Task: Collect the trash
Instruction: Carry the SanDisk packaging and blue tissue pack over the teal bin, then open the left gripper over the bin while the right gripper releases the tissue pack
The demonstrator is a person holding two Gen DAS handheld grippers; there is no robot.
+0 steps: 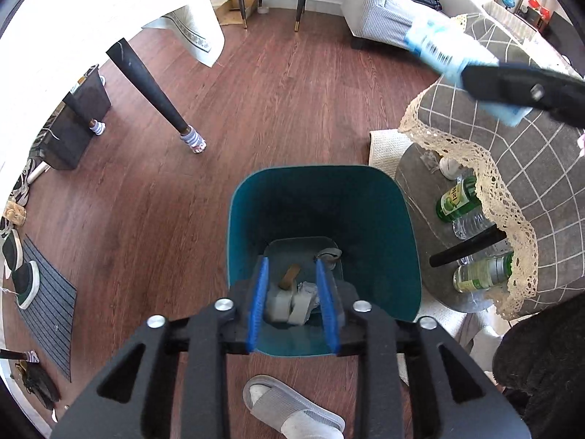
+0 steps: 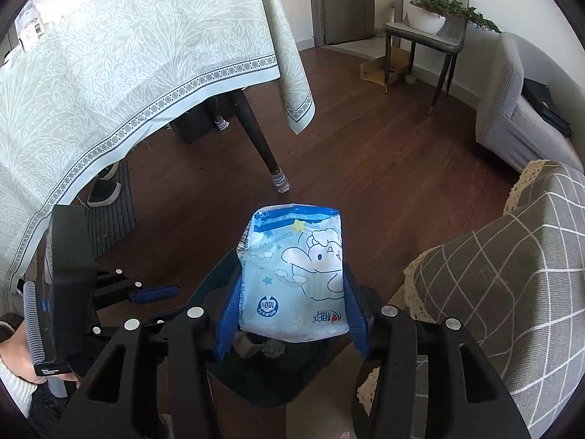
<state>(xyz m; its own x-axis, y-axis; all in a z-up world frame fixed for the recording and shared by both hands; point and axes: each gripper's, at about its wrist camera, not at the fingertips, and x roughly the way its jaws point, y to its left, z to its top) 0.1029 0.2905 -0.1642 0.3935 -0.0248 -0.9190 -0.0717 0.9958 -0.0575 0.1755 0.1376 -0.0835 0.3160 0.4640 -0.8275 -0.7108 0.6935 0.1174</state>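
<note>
Right gripper [image 2: 290, 314] clamps blue tissue pack [image 2: 294, 274]; left gripper [image 1: 292, 303] spread, empty, over teal bin [image 1: 384, 219] at six o'clock. Advice: centre pack over opening before release.

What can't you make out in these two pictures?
- Trash in the teal bin: left wrist view, partly hidden by the left gripper; items unidentifiable.
- Bottles under the side table: lace cloth covers their tops.
- Blue packet in the right gripper: print too small to read.

Black claw [image 1: 292, 311], blue pads [image 1: 257, 303], silver screws.
</note>
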